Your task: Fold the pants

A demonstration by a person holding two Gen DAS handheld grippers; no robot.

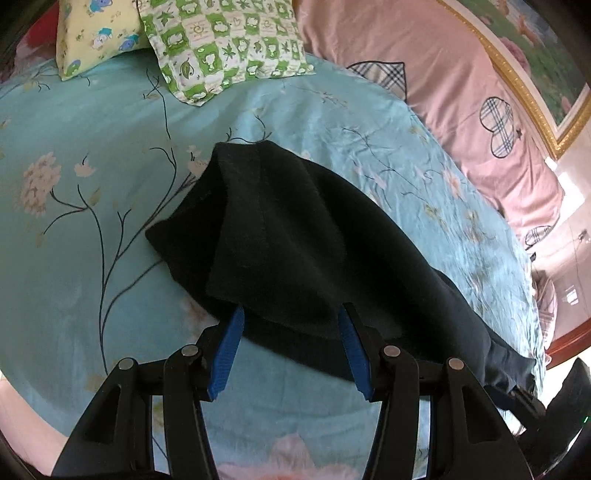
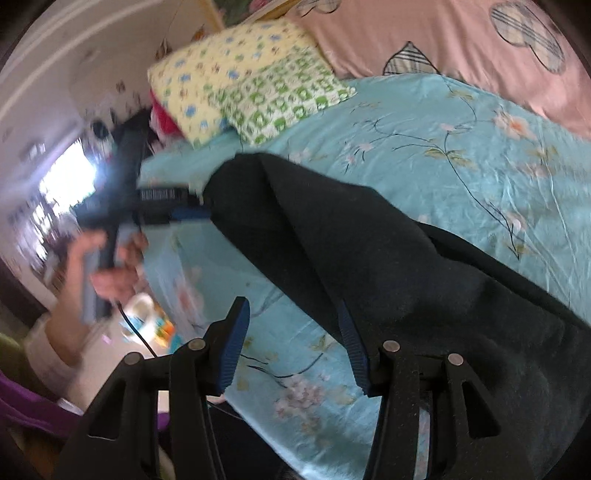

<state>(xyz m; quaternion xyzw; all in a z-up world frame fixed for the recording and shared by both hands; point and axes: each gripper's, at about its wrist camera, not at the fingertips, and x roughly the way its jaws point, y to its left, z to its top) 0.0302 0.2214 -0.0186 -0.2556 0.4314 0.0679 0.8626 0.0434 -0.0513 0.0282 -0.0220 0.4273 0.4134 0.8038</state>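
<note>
Black pants point(image 1: 295, 236) lie on a turquoise floral bedsheet point(image 1: 92, 258), partly folded over on themselves. My left gripper point(image 1: 291, 314) is open, its blue-padded fingertips point(image 1: 236, 325) just under the near edge of the folded layer. In the right wrist view the pants point(image 2: 388, 258) run from centre to lower right. My right gripper point(image 2: 291, 317) is open, its right finger against the pants' edge. The left gripper point(image 2: 192, 210) shows there, held in a hand, at the far end of the pants.
A green checked pillow point(image 1: 225, 44) and a yellow pillow point(image 1: 92, 33) lie at the head of the bed. A pink quilt point(image 1: 443, 92) lies along the right side. A gold-framed picture point(image 1: 535, 74) hangs behind. The room floor point(image 2: 147, 325) lies beyond the bed's left edge.
</note>
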